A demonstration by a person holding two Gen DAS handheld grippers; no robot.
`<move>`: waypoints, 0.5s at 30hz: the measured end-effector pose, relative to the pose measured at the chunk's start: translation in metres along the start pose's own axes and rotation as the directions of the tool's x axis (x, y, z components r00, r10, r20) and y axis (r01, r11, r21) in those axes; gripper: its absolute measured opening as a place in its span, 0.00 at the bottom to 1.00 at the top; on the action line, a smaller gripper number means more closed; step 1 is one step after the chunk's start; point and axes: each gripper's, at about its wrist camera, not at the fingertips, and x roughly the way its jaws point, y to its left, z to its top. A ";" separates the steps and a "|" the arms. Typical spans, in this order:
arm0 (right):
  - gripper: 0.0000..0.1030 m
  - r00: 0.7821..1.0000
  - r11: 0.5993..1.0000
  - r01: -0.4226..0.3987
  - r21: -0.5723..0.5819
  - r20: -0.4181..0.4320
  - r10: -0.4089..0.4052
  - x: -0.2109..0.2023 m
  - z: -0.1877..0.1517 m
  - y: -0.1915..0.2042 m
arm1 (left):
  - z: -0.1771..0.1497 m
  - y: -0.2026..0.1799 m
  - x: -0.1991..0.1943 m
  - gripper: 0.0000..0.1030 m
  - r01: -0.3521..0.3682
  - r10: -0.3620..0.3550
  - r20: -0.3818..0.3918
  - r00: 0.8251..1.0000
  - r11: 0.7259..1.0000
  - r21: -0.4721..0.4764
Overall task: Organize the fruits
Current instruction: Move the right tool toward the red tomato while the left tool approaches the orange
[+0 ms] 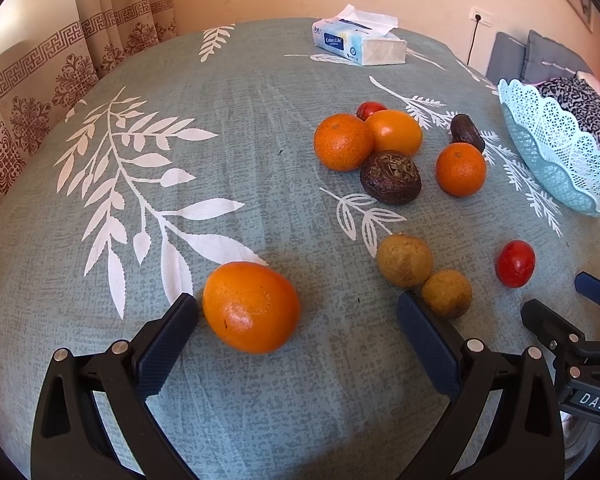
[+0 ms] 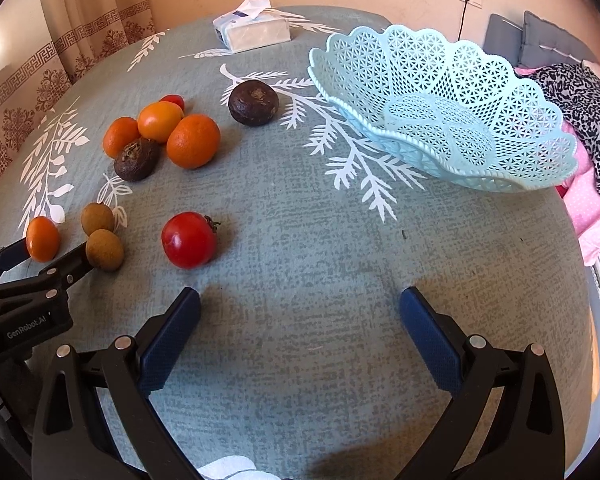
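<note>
Fruits lie loose on a teal leaf-print tablecloth [image 1: 239, 152]. In the left wrist view my left gripper [image 1: 297, 312] is open, with a large orange [image 1: 251, 306] between its fingers, close to the left finger. Two brown round fruits [image 1: 404, 260] [image 1: 446, 293] lie by its right finger. A red tomato [image 1: 515, 263] lies to the right. Further back are oranges [image 1: 342, 142] [image 1: 460, 169] and a dark fruit [image 1: 390, 177]. My right gripper [image 2: 300, 300] is open and empty over bare cloth, with the red tomato [image 2: 188, 239] to its front left. The light blue lattice basket [image 2: 440, 92] stands empty at the right.
A tissue box [image 1: 360, 42] sits at the far side of the table. A second dark fruit [image 2: 253, 102] lies near the basket. Curtains [image 1: 39, 92] hang at the left. Patterned and pink cloth [image 2: 588, 120] lies past the table's right edge.
</note>
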 end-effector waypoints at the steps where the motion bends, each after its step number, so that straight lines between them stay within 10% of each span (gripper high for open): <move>1: 0.98 1.000 1.000 -0.003 0.000 -0.002 0.003 0.000 0.001 0.000 | 0.000 0.000 -0.001 0.95 0.003 -0.003 0.005 1.000 1.000 -0.003; 15: 0.98 0.976 0.992 -0.111 -0.059 0.179 0.120 -0.037 0.001 0.012 | 0.006 -0.003 -0.051 0.95 -0.063 0.060 0.165 0.985 0.998 0.018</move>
